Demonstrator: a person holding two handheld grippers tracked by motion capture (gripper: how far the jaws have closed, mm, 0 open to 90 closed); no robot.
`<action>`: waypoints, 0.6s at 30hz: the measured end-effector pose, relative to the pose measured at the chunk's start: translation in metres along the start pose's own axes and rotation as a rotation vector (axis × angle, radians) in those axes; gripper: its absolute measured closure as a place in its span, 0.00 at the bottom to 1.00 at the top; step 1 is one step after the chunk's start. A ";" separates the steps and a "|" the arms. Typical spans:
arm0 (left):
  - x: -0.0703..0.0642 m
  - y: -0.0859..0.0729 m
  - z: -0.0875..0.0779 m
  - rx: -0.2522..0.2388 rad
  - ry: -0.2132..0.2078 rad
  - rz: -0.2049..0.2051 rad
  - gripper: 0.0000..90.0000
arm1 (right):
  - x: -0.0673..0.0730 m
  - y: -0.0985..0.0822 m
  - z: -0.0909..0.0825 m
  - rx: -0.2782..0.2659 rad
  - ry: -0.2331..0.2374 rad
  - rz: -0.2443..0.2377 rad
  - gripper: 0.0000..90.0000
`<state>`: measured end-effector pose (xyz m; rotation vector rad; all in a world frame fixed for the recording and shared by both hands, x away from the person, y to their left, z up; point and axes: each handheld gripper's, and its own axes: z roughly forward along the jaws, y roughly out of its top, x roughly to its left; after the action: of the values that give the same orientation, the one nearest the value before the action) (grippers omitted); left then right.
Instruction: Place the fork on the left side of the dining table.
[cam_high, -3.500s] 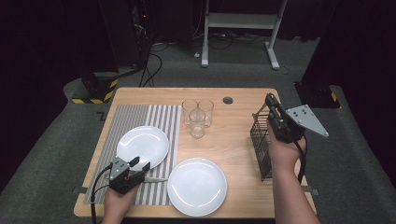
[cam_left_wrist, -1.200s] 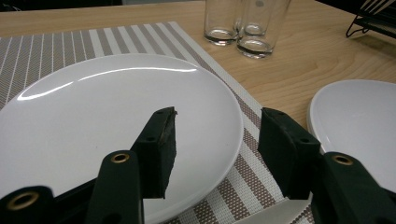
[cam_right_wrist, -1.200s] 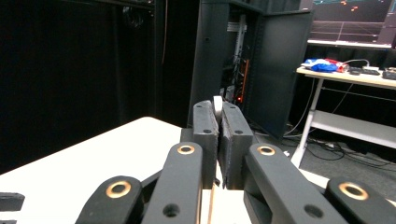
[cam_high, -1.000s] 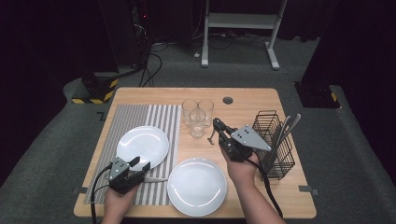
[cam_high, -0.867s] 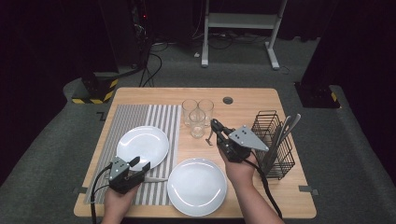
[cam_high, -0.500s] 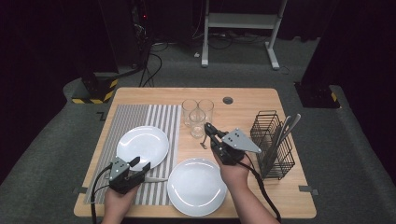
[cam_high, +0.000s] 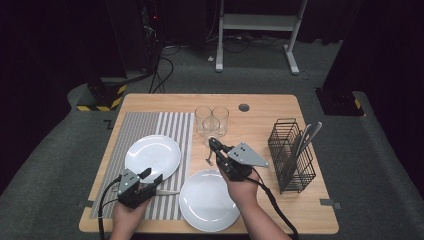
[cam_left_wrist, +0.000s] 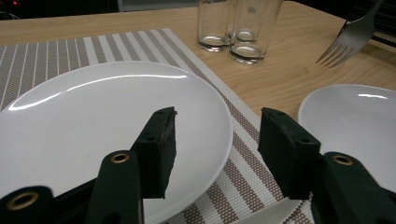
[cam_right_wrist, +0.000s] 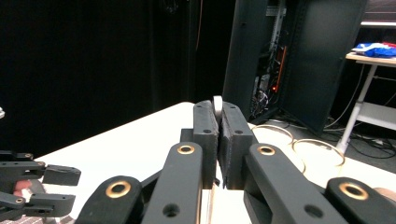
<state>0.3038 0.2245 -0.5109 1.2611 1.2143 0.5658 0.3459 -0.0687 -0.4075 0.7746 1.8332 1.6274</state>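
My right gripper (cam_high: 214, 144) is shut on the handle of a metal fork (cam_high: 210, 157). The fork hangs tines-down over the bare wood just above the near white plate (cam_high: 207, 201). The right gripper view has the jaws (cam_right_wrist: 217, 126) pressed together on the thin handle (cam_right_wrist: 217, 103). In the left gripper view the fork's tines (cam_left_wrist: 348, 41) show at the top right. My left gripper (cam_high: 151, 176) rests open on the striped placemat (cam_high: 150, 130), its jaws (cam_left_wrist: 219, 140) apart at the rim of the far plate (cam_left_wrist: 93, 116). A knife (cam_high: 167, 192) lies on the mat beside it.
Three clear glasses (cam_high: 212, 120) stand behind the fork. A black wire cutlery basket (cam_high: 292, 155) with several utensils stands at the table's right. A round grommet (cam_high: 244, 107) sits near the back edge.
My right gripper has carried the fork from the basket leftward and lower, to the spot between the glasses and the near plate. The left gripper has stayed put.
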 end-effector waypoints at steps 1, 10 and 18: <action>-0.001 0.000 0.000 -0.002 -0.003 0.000 0.52 | 0.001 0.000 0.000 0.000 0.002 -0.001 0.96; -0.013 0.000 -0.001 -0.009 -0.035 0.014 0.52 | 0.009 -0.007 0.003 0.009 0.036 0.004 0.96; -0.026 0.001 -0.001 -0.008 -0.068 0.031 0.52 | 0.015 -0.010 0.001 -0.004 0.066 0.009 0.96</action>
<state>0.2948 0.2026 -0.5008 1.2839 1.1373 0.5456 0.3360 -0.0582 -0.4175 0.7358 1.8746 1.6800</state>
